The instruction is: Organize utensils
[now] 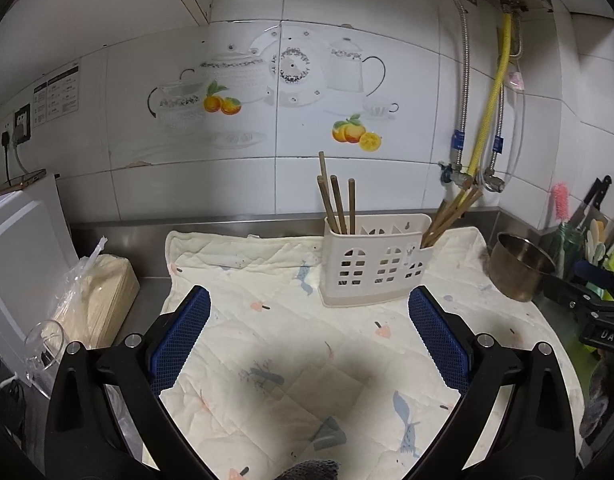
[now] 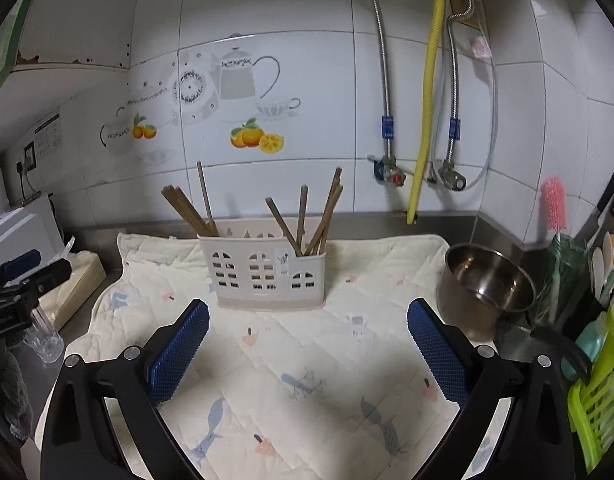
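Chopsticks [image 2: 303, 220] upright in holder [image 2: 267, 276], tips splayed outward; left gripper [image 1: 309, 336], right gripper [image 2: 307, 336] both agape, empty.

left hand-held gripper [image 1: 309, 300] | black arms, blue mesh pads (silver screws) | right hand-held gripper [image 2: 308, 312] same

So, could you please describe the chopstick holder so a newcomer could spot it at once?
On the pale quilted cloth covering the steel counter, near the tiled wall, stands the chopstick holder. It is a cream plastic box with arched window cut-outs and brown chopsticks sticking out, unlike the round steel pot beside it.
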Action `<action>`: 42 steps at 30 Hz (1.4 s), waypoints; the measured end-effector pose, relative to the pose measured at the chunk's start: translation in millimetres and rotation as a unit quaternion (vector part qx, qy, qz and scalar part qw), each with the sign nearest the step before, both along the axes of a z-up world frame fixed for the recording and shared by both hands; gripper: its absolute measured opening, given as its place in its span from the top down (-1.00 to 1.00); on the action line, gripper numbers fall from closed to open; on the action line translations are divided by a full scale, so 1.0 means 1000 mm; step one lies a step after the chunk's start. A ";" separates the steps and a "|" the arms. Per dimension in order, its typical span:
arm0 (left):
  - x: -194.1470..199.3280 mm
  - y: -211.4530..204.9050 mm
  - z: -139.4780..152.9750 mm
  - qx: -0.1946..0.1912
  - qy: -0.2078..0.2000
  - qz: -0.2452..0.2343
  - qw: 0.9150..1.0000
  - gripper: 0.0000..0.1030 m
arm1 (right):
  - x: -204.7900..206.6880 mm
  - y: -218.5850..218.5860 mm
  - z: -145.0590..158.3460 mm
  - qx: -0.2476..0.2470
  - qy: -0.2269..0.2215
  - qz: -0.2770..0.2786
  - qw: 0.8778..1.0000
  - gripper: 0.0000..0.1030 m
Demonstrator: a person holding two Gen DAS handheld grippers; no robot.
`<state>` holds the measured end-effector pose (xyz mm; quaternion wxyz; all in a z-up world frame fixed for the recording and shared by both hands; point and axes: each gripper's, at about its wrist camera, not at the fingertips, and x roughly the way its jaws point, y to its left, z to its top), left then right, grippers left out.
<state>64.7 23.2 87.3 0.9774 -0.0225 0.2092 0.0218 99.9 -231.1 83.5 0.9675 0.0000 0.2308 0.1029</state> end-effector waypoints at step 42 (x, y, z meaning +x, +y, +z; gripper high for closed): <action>-0.009 -0.009 -0.043 -0.002 0.047 -0.024 0.999 -0.90 | -0.013 0.003 -0.035 0.005 0.049 0.006 0.999 -0.87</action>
